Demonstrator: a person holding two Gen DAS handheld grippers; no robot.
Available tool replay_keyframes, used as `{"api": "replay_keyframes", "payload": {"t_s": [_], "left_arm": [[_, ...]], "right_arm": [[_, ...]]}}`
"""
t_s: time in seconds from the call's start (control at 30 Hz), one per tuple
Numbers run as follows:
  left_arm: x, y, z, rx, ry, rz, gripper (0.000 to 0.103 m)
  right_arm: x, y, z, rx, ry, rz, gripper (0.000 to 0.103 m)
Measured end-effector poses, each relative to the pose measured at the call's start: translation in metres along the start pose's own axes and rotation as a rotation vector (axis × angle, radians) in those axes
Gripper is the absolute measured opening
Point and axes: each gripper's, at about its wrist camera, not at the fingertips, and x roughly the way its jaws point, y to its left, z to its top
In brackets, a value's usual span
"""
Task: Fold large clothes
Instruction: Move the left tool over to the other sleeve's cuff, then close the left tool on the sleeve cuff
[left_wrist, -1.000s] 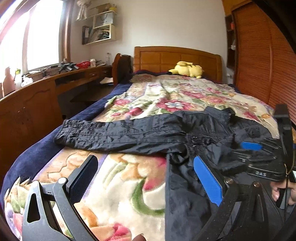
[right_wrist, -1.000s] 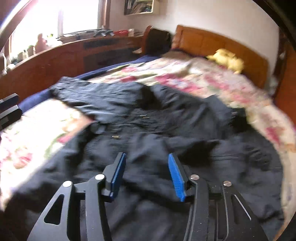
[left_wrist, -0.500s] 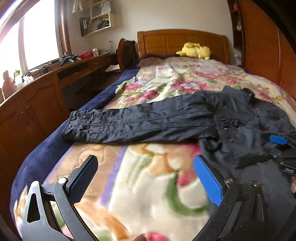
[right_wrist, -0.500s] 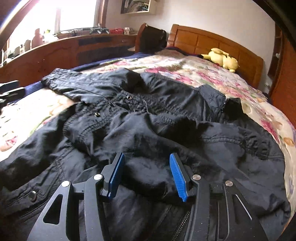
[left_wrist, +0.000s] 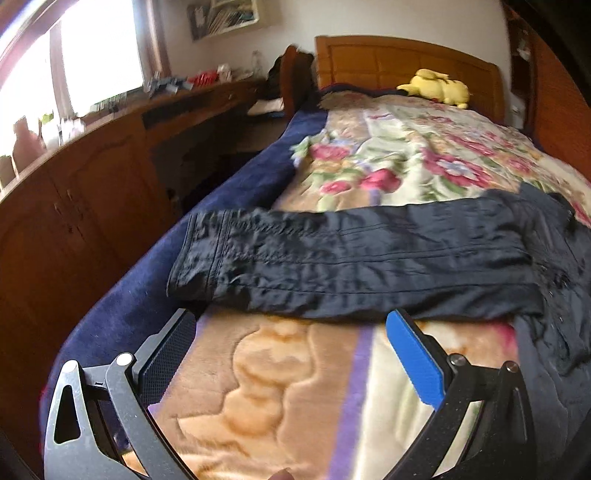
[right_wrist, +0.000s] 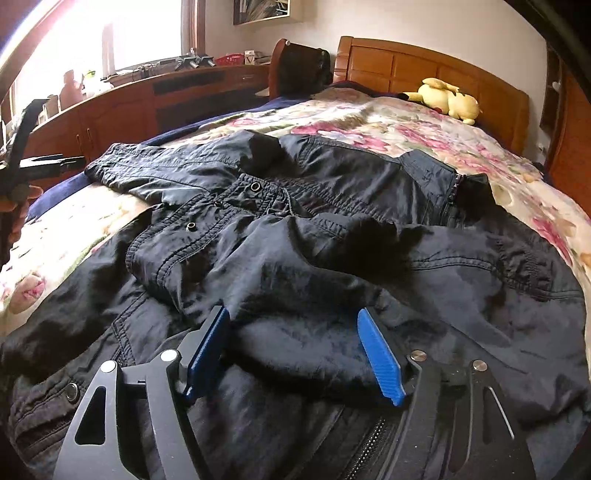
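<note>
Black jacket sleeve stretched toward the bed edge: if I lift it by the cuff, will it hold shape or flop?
The sleeve will likely flop: the black jacket lies crumpled in soft folds. Its sheen suggests thin, slick fabric that might slip from the left gripper, so pinch the thicker stitched cuff. It probably weighs little.

This is a home bedroom. A bed with a wooden headboard (right_wrist: 424, 70) carries a floral blanket (left_wrist: 406, 155) and a yellow plush toy (right_wrist: 447, 98). A long wooden desk with cabinets (left_wrist: 110, 155) runs under a bright window (left_wrist: 99, 55), and a wall shelf (left_wrist: 221, 16) holds books.
</note>
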Motion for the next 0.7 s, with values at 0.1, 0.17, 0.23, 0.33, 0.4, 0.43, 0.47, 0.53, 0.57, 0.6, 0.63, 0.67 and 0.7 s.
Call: {"api": "replay_keyframes", "payload": {"t_s": [0.1,0.17,0.23,0.33,0.4,0.43,0.47,0.53,0.57,0.6,0.63,0.67,0.7], "left_arm": [[0.018,0.014,0.002,-0.028,0.030,0.006,0.098],[0.030,0.024,0.002,-0.057,0.049,0.009,0.094],[0.040,0.032,0.002,-0.084,0.066,0.004,0.091],[0.053,0.042,0.003,-0.119,0.086,0.011,0.090],[0.060,0.050,0.004,-0.144,0.091,0.013,0.090],[0.063,0.054,0.005,-0.158,0.092,0.017,0.090],[0.066,0.058,0.006,-0.177,0.094,0.014,0.090],[0.074,0.066,0.008,-0.221,0.112,-0.008,0.090],[0.077,0.069,0.009,-0.236,0.119,-0.012,0.090],[0.079,0.072,0.010,-0.247,0.117,-0.011,0.089],[0.081,0.075,0.011,-0.259,0.114,-0.007,0.089],[0.082,0.077,0.011,-0.262,0.114,-0.007,0.084],[0.085,0.079,0.011,-0.268,0.120,-0.008,0.079]], "right_arm": [[0.001,0.000,0.000,0.001,0.001,-0.002,0.075],[0.001,0.001,0.000,0.002,0.000,-0.002,0.075],[0.001,0.000,0.000,0.002,-0.001,-0.002,0.076],[0.001,0.001,-0.001,-0.001,-0.002,-0.005,0.076],[0.001,0.002,-0.001,-0.004,0.000,-0.007,0.076],[0.001,0.002,-0.001,-0.005,0.001,-0.007,0.076],[0.001,0.001,-0.001,-0.006,0.001,-0.007,0.076],[0.001,0.001,-0.001,-0.007,0.001,-0.006,0.076],[0.001,0.001,-0.001,-0.007,0.001,-0.006,0.076],[0.001,0.001,-0.001,-0.007,0.001,-0.006,0.076],[0.001,0.001,-0.001,-0.007,0.001,-0.006,0.076],[0.001,0.001,-0.001,-0.007,0.001,-0.006,0.076],[0.001,0.001,-0.001,-0.008,0.001,-0.006,0.076]]}}
